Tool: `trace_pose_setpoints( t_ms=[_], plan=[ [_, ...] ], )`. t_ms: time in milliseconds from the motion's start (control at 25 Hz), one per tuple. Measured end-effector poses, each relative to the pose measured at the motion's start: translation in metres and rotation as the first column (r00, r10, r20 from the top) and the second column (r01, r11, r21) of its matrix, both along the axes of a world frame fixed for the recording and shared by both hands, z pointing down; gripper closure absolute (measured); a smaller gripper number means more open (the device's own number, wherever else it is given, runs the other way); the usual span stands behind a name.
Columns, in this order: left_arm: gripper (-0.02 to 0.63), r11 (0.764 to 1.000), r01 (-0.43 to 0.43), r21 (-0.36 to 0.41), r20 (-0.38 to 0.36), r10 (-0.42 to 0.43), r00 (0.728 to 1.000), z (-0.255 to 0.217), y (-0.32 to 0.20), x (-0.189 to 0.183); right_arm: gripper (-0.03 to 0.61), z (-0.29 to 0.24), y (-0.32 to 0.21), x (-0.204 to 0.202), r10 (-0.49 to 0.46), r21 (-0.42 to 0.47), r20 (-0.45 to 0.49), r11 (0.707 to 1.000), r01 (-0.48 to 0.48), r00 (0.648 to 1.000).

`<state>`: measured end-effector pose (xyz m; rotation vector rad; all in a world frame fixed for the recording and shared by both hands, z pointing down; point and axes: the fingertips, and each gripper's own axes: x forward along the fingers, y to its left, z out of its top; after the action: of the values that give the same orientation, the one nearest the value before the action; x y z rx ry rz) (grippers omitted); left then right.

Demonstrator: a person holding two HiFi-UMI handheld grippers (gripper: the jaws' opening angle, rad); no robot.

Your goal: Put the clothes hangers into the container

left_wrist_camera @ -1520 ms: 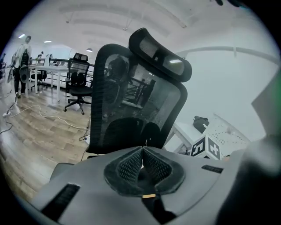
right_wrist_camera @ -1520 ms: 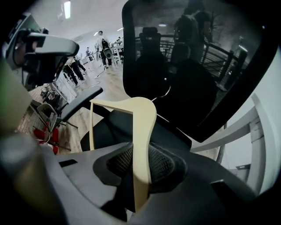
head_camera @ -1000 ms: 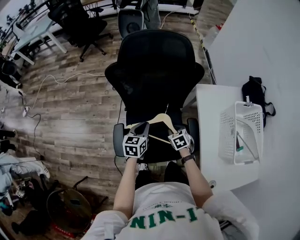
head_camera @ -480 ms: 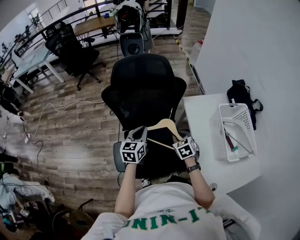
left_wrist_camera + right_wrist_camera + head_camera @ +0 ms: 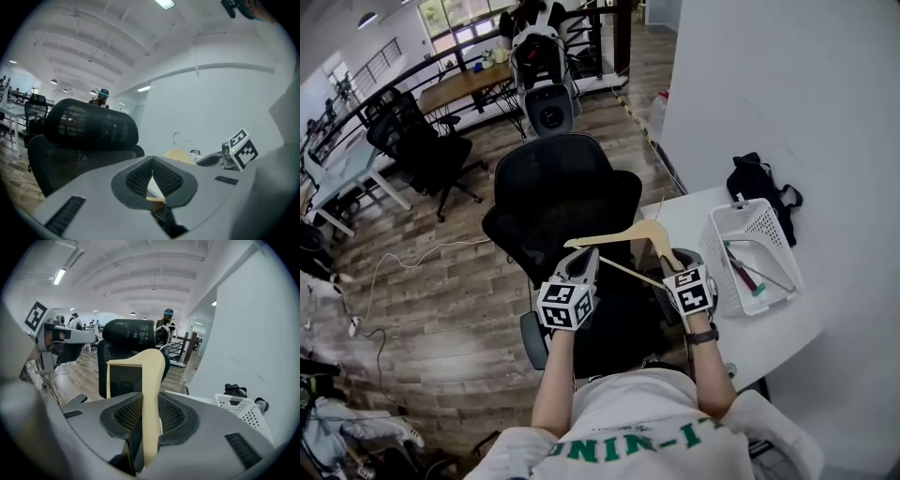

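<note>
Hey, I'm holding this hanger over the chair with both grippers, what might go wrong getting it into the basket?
1. The left gripper pinches only the very end of the hanger; little wood shows in its grip, so that end might slip out.
2. The hanger's wire hook may snag the basket rim or its holed wall.
3. The basket already holds long things, so the hanger may lie crooked or stick out.

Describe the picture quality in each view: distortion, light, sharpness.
Head view: wide-angle bend, the wall and floorboards curve; even light, no harsh shadows. Left gripper view: fisheye circle with black corners, a ceiling lamp glares at the top, the near foreground looks soft. Right gripper view: same black corners; the hanger looms large at the centre.
</note>
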<state>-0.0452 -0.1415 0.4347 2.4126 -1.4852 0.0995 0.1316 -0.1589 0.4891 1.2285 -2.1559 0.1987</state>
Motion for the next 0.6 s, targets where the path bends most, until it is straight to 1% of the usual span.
trace_pose_setpoints(
  t_ms=[160, 280, 480, 600],
  plan=[
    [0.6, 0.996, -0.079, 0.031, 0.006, 0.079, 0.997, -0.016, -0.016, 0.033, 0.463, -0.032, -0.012, 0.041, 0.088, 0.05, 0.017, 0.995, -0.089, 0.996],
    [0.6, 0.988, -0.144, 0.047, -0.001, 0.145, 0.989, -0.026, -0.026, 0.064, 0.465, -0.05, -0.016, 0.078, 0.167, 0.077, 0.031, 0.983, -0.169, 0.985],
    [0.6, 0.965, -0.251, 0.073, -0.003, 0.252, 0.968, -0.034, -0.044, 0.119, 0.465, -0.067, -0.02, 0.138, 0.285, 0.106, 0.054, 0.951, -0.29, 0.957],
    [0.6, 0.945, -0.317, 0.084, 0.0, 0.318, 0.948, -0.039, -0.051, 0.152, 0.465, -0.074, -0.017, 0.17, 0.346, 0.119, 0.05, 0.929, -0.35, 0.937]
  ],
)
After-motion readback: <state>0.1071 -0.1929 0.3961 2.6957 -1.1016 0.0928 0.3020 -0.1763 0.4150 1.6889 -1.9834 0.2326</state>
